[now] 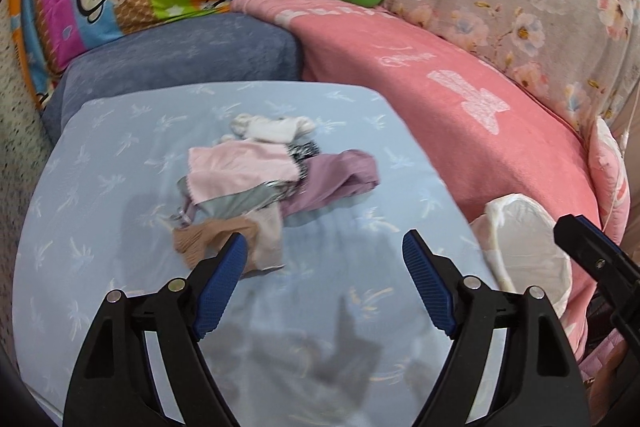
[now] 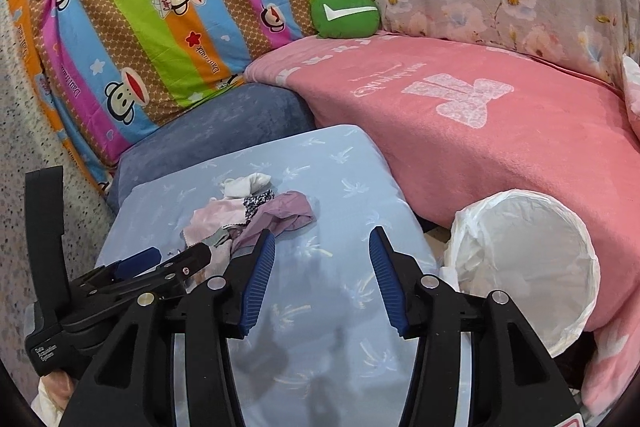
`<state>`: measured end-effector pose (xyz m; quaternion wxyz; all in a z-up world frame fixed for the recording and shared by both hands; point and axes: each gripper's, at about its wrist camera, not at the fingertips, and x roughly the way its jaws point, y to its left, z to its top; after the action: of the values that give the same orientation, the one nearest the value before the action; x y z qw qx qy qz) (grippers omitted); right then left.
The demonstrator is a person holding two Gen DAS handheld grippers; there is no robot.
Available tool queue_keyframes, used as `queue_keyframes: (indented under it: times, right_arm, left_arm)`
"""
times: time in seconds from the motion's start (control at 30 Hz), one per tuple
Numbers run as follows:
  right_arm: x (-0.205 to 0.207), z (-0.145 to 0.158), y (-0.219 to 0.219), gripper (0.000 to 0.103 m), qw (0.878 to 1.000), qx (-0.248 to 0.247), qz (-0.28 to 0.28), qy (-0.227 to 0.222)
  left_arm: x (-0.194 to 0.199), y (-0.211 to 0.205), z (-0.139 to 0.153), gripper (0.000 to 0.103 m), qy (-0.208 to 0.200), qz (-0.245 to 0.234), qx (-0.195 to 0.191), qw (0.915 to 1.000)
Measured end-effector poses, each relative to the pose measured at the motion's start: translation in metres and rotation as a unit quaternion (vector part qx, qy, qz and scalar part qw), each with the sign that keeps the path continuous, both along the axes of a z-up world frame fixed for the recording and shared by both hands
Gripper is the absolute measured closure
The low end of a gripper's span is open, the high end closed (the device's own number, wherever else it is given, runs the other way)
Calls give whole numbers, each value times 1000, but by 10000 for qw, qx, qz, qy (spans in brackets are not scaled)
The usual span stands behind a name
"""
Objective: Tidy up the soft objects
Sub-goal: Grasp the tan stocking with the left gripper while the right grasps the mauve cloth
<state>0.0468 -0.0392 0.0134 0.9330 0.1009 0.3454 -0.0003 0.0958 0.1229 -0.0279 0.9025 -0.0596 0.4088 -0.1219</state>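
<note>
A pale blue cushion carries a clothes pile near its middle. A lined bin stands beside its right edge. Left gripper and right gripper gape, empty.

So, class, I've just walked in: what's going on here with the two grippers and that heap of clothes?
A person holds a black two-finger gripper in each hand above a light blue patterned cushion. A small heap of pink, mauve, beige and white soft garments lies on it, untouched. The left gripper and right gripper are both open and empty, pointing toward the heap. A round white-lined basket stands at the right, with nothing visible inside.
</note>
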Motion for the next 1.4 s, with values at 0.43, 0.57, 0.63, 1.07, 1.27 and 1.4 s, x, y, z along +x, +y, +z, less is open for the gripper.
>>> queue_keyframes:
  times: [0.43, 0.57, 0.63, 1.07, 1.27, 1.4]
  right_arm:
    - [40, -42, 48, 53, 9979, -18, 444, 468]
    - [53, -53, 59, 53, 9969, -42, 537, 576]
    - [59, -58, 64, 53, 9963, -48, 570, 633]
    - [99, -76, 66, 53, 9958, 48, 471, 785]
    - [126, -90, 67, 53, 9941, 311, 445, 944]
    - [144, -100, 72, 53, 9924, 534, 449, 1010]
  left_arm:
    - [18, 51, -49, 25, 648, 524, -5, 9965]
    - [28, 56, -57, 25, 737, 567, -114, 9956]
    - [34, 59, -58, 26, 758, 575, -239, 9952]
    - [56, 43, -73, 75, 1066, 202, -628, 9921]
    - [48, 51, -65, 89, 980, 181, -689, 9926]
    - [48, 55, -63, 89, 978, 222, -733, 9923]
